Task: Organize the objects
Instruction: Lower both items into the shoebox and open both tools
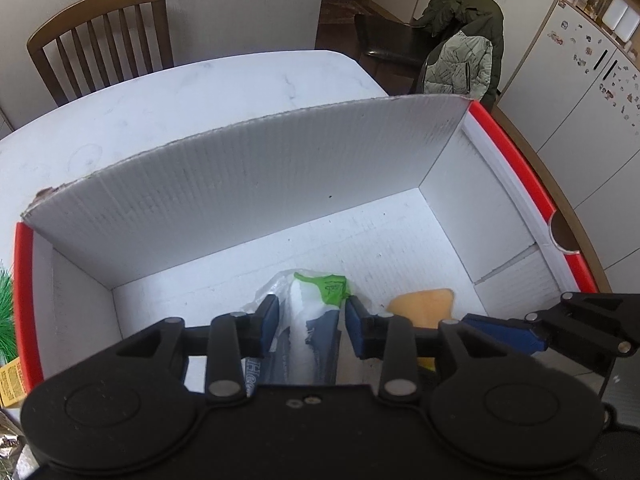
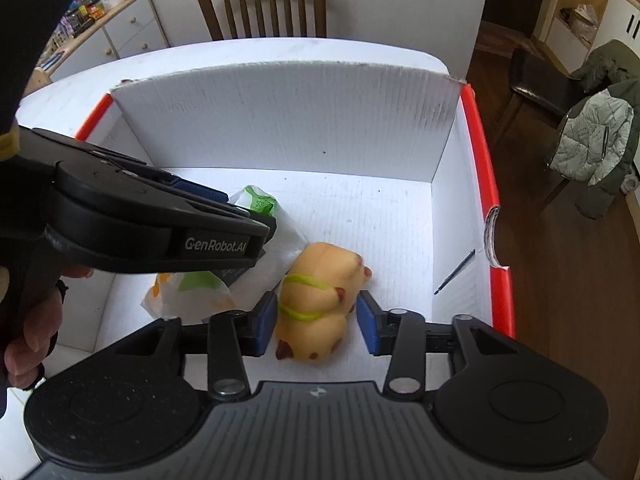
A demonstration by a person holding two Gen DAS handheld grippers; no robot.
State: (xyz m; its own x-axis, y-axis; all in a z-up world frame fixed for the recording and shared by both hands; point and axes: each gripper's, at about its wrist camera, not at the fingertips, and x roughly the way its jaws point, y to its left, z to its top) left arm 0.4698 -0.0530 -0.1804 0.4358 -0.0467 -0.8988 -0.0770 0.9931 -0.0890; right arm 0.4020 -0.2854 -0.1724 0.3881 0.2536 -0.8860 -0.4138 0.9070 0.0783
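Pretty ordinary kitchen-diner: white marble-look table [image 1: 168,104] with a slatted wooden chair [image 1: 100,36] against a pale wall, dark wood floor [image 2: 560,320], a padded jacket [image 1: 464,48] slung over a dark chair, white cupboards [image 1: 580,92].

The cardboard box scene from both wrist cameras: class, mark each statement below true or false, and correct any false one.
1. The box has red outer sides. True.
2. The left tongs straddle a plastic packet inside the box. True.
3. The yellow plush toy lies on the table outside the box. False: it lies on the box floor, between the right tongs.
4. The wooden chair has a jacket draped over it. False: the jacket hangs on a dark chair at the right.
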